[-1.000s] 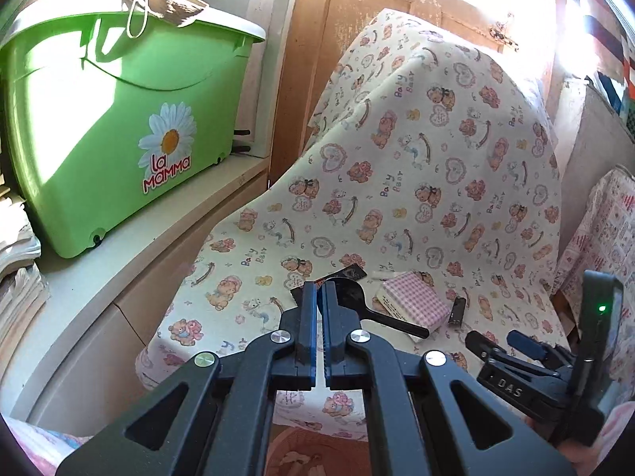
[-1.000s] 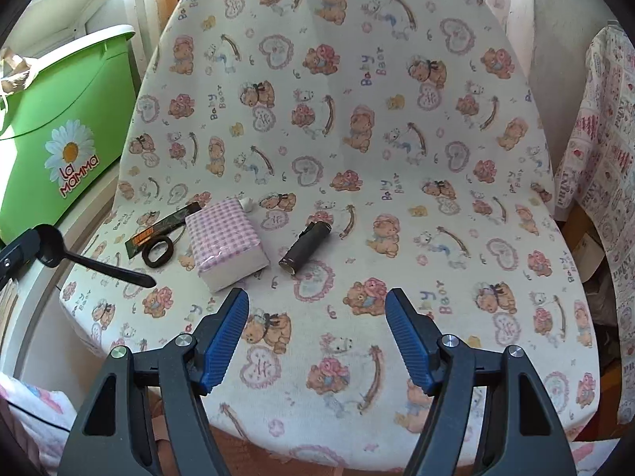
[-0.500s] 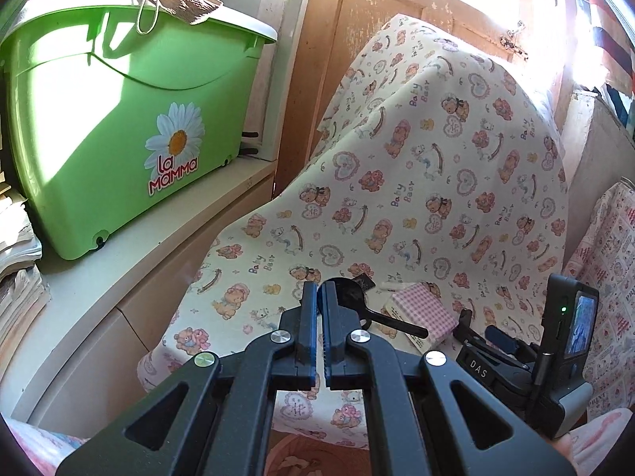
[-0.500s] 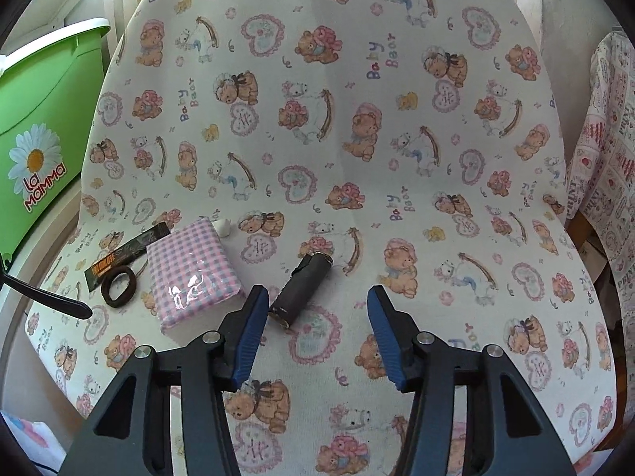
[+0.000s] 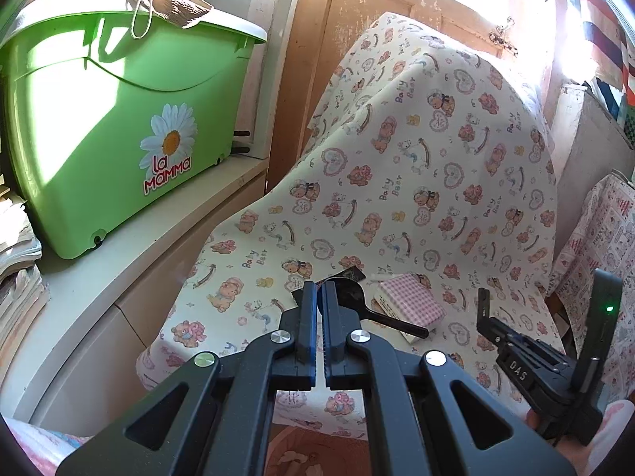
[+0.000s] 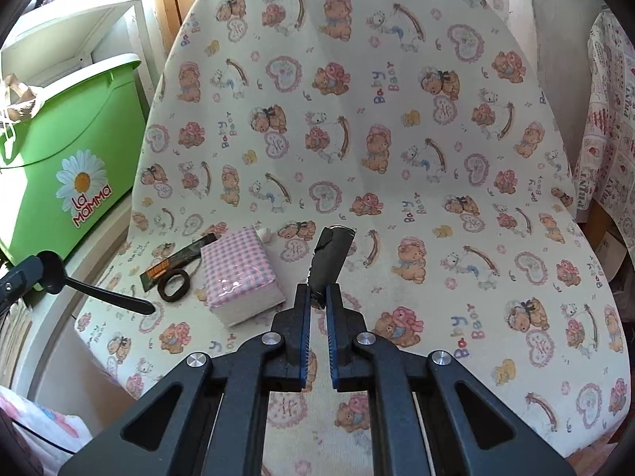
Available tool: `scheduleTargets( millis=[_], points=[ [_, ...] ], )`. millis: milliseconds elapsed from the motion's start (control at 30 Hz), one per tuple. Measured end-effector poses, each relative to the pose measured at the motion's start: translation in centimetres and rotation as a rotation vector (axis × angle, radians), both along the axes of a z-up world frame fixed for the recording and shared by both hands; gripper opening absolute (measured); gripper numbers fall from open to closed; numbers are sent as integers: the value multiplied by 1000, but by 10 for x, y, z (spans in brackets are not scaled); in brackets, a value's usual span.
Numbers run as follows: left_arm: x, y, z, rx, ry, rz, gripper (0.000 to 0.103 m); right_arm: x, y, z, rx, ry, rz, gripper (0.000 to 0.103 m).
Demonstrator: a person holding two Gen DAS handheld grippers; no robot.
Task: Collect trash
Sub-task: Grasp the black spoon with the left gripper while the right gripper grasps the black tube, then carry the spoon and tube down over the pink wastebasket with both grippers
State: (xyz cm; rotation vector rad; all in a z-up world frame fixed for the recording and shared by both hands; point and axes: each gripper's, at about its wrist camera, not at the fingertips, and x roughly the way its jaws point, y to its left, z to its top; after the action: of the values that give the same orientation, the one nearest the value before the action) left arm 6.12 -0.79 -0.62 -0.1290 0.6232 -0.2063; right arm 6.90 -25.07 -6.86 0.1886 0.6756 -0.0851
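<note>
My right gripper (image 6: 316, 291) is shut on a black cylindrical tube (image 6: 331, 256) and holds it just above the chair seat. My left gripper (image 5: 318, 289) is shut on a black plastic spoon (image 5: 373, 309), whose handle sticks out to the right; the spoon also shows in the right wrist view (image 6: 95, 289). On the seat lie a pink checked tissue pack (image 6: 242, 273), a dark ring (image 6: 174, 279) and a dark wrapper (image 6: 178, 260). The tissue pack also shows in the left wrist view (image 5: 410, 303).
The chair (image 6: 397, 158) is draped in a teddy-bear print cloth. A green "La Mamma" bin (image 5: 119, 127) stands on a white counter (image 5: 119, 261) to the left. Patterned fabric (image 6: 611, 119) hangs at the right. A wooden door (image 5: 357, 12) is behind the chair.
My right gripper moved in over the seat, closed on the black tube and lifted it slightly. My left gripper with the spoon shifted a little.
</note>
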Motion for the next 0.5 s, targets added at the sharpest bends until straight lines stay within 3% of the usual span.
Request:
scheduleTargets(
  millis=[267,500],
  points=[
    [-13,1,1,12,-1,-35,2,-38,0,29,42,-32,42,9],
    [-24,17,10,-54,9,-72,2,-72,14,57,-13,-78,83,9]
  ],
)
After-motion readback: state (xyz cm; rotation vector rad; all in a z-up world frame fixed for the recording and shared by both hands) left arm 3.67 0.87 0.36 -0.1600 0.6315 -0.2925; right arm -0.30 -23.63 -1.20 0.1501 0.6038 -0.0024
